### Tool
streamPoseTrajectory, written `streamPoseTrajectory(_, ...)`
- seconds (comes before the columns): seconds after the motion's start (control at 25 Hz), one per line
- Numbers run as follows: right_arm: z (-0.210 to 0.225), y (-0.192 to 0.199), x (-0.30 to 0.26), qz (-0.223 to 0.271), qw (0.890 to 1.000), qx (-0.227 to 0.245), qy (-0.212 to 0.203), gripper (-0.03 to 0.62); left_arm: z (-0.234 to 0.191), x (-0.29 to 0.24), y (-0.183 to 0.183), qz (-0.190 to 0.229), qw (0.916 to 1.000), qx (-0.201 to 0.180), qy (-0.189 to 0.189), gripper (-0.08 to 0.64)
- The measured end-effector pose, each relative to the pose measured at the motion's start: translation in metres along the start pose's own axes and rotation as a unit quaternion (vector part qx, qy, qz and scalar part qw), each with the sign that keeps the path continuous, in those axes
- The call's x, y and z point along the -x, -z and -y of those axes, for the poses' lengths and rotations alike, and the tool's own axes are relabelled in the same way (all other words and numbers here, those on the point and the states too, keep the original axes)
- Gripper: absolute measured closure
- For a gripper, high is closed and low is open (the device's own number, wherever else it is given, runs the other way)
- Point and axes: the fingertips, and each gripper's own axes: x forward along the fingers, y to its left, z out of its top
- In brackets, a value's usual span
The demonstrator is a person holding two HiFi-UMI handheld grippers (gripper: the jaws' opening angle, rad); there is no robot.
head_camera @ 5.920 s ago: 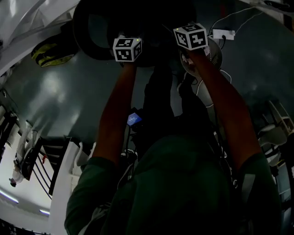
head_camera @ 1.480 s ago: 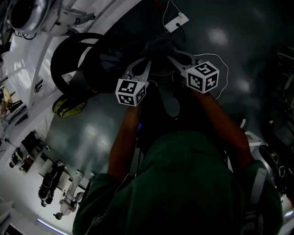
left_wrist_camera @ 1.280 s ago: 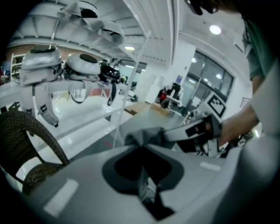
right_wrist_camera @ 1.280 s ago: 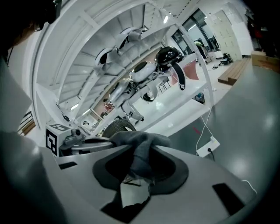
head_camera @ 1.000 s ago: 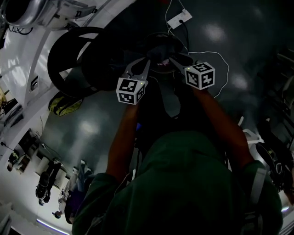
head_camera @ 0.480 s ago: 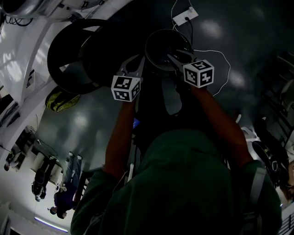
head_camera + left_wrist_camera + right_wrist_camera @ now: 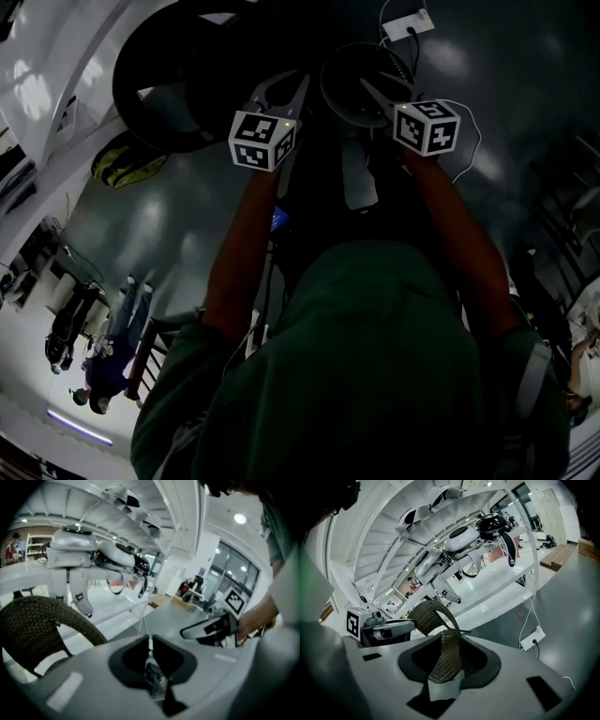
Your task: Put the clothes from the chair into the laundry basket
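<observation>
The woven laundry basket (image 7: 440, 620) looks light and springy, so its rim is the best hold, where the half-closed right gripper (image 7: 445, 665) clamps it; the left gripper (image 7: 152, 674) is pinched shut.

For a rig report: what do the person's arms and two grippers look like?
The left gripper and right gripper have pale grey curved jaws; their white cubes, left and right, bear black square markers. The bodies are smooth grey round a dark recess. The person wears a dark green short-sleeved top.
</observation>
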Motion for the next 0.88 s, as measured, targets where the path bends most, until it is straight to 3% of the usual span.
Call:
streamPoseTrajectory(0.24, -0.029, -0.030, 0.012, 0.022, 0.999, 0.020, -0.027, 0.491, -0.001, 0.029, -0.034, 0.030, 0.9992, -0.020, -0.016, 0.548)
streamPoseTrajectory(0.48, -0.072, -0.087, 0.066, 0.070, 0.993, 0.061, -0.076, 0.563, 0.025, 0.071, -0.086, 0.066, 0.9956, -0.052, -0.041, 0.548)
streamPoseTrajectory(0.56, -0.088, -0.105, 0.086, 0.088, 0.988, 0.076, -0.097, 0.575, 0.034, 0.086, -0.099, 0.082, 0.9933, -0.063, -0.051, 0.548)
streamPoseTrajectory(0.68, -0.106, -0.098, 0.110, 0.115, 0.980, 0.094, -0.132, 0.586, 0.053, 0.109, -0.087, 0.099, 0.9894, -0.084, -0.066, 0.548)
streamPoseTrajectory(0.88, -0.143, -0.127, 0.169, 0.152, 0.958, 0.158, -0.184, 0.588, 0.077, 0.153, -0.109, 0.129, 0.9790, -0.118, -0.104, 0.548)
